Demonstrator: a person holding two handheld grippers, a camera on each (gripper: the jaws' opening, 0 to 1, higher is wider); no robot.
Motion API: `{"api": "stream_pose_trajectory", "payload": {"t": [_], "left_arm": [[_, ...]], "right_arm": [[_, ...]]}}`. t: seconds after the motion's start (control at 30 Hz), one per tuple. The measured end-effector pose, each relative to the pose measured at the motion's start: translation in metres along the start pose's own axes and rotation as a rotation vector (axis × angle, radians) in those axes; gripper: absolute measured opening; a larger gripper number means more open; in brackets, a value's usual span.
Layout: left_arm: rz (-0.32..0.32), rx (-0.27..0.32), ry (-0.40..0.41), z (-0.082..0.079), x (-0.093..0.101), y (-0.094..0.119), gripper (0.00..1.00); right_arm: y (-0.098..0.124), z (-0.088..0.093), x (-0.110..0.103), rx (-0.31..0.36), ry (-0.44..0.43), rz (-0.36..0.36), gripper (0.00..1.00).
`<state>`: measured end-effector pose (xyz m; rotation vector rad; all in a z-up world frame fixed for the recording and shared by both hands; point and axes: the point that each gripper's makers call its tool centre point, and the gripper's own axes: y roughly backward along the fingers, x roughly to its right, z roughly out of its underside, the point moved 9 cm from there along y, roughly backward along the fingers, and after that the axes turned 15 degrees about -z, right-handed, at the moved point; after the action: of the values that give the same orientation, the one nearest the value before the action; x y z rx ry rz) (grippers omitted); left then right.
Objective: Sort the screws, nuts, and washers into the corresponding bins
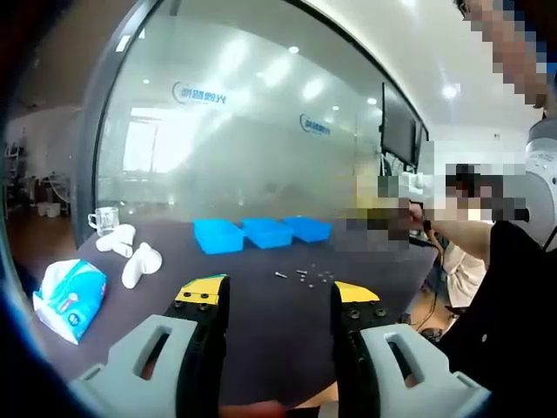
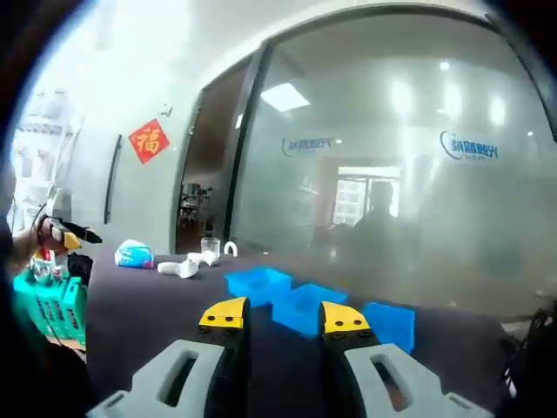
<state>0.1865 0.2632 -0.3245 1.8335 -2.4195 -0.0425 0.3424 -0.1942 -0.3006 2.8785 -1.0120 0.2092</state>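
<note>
Frosted glass walled the dark worktop (image 1: pixel 261 322). We held our left gripper (image 1: pixel 278 300) wide and empty; the loose screws, nuts and washers (image 1: pixel 305 275) lay just ahead between its jaws. Our right gripper (image 2: pixel 283 318), jaws apart, faced the blue bins (image 2: pixel 309 306), so left sat nearer the hardware.

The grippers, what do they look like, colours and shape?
Both look alike. The left gripper has two light grey moulded jaws with slot-like cut-outs, black inner faces, and yellow tips with small dark dots on black end blocks. The right gripper has the same grey bodies, black inner faces and yellow tips. No cables or sleeves can be made out on either.
</note>
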Motion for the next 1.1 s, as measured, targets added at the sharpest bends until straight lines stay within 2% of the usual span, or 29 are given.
{"api": "stream_pose_trajectory", "payload": {"t": [0.23, 0.43, 0.77, 1.1], "left_arm": [[-0.003, -0.002, -0.003, 0.000, -0.002, -0.001, 0.46], [0.004, -0.004, -0.013, -0.002, 0.001, -0.003, 0.46], [0.017, -0.004, -0.028, -0.004, 0.007, -0.004, 0.46], [0.023, -0.002, -0.029, -0.006, 0.009, -0.003, 0.46]], "right_arm": [[0.029, 0.018, -0.028, 0.024, -0.021, -0.012, 0.26], [0.047, 0.027, -0.036, 0.019, -0.040, 0.004, 0.26], [0.047, 0.037, -0.038, -0.020, -0.066, -0.036, 0.27], [0.033, 0.042, -0.054, -0.101, -0.058, -0.171, 0.27]]}}
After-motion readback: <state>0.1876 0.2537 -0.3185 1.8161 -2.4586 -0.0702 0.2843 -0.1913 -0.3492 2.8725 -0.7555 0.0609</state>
